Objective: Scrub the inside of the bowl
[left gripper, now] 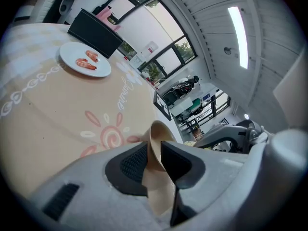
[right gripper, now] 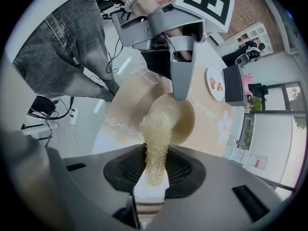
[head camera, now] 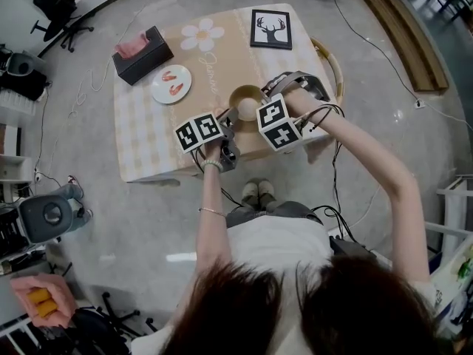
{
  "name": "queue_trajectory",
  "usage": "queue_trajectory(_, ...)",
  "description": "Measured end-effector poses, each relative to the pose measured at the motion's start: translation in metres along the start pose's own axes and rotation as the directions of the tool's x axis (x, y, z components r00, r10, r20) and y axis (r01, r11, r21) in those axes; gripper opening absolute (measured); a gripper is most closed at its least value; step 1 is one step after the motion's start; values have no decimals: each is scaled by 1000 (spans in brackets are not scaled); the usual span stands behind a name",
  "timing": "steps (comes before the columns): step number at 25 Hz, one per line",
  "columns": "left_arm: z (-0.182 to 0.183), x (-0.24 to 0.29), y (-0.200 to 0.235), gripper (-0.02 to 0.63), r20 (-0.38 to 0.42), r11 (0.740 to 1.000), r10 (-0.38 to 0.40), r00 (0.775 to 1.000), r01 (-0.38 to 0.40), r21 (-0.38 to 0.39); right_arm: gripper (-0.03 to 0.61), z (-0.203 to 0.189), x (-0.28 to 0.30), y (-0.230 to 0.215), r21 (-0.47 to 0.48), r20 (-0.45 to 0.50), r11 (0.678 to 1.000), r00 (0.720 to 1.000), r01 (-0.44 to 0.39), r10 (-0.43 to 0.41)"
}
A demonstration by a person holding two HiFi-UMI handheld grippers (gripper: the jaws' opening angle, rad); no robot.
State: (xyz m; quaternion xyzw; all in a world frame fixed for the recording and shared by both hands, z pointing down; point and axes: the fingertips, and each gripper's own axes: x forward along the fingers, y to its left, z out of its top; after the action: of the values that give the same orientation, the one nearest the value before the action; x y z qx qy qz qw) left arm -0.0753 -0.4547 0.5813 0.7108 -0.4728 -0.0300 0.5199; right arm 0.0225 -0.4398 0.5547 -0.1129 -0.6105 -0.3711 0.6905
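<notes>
Bowl (head camera: 238, 93) rim in left hand-held gripper (left gripper: 153, 154)

You are working in an office-like recording lab with 1 homely corner staged in it. The polished grey floor (head camera: 118, 228) carries a long black cable (head camera: 373, 54) and a black swivel office chair on castors (head camera: 59, 9). Overhead runs a white slatted ceiling (left gripper: 211, 13) with a long strip light (left gripper: 238, 35), next to tall dark-framed windows (left gripper: 144, 20). The homely part is only the small surface under a beige checked cloth (head camera: 148, 139), with a black-framed deer-silhouette picture (head camera: 270, 29) lying on it.
</notes>
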Motion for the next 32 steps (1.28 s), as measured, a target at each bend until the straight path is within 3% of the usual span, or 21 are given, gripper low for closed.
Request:
queue_trajectory(8,2,-7,2,94,17,1000,0,1000,0,-5,100,26,0,-13,42,64,999,998,11,-14)
queue_trajectory(24,4,-6,2,94,29,1000,0,1000,0,-10,100,24,10,-33,280,183,960,982,-3,-51)
queue_trajectory(27,6,-8,-1,94,44,1000,-11,999,10,11,100,19,4,-43,424,261,906,961,-24,-96)
queue_trajectory(32,12,-16,-14,94,84,995,-63,994,56,81,98,12,-13,-61,691,412,713,875,-120,-253)
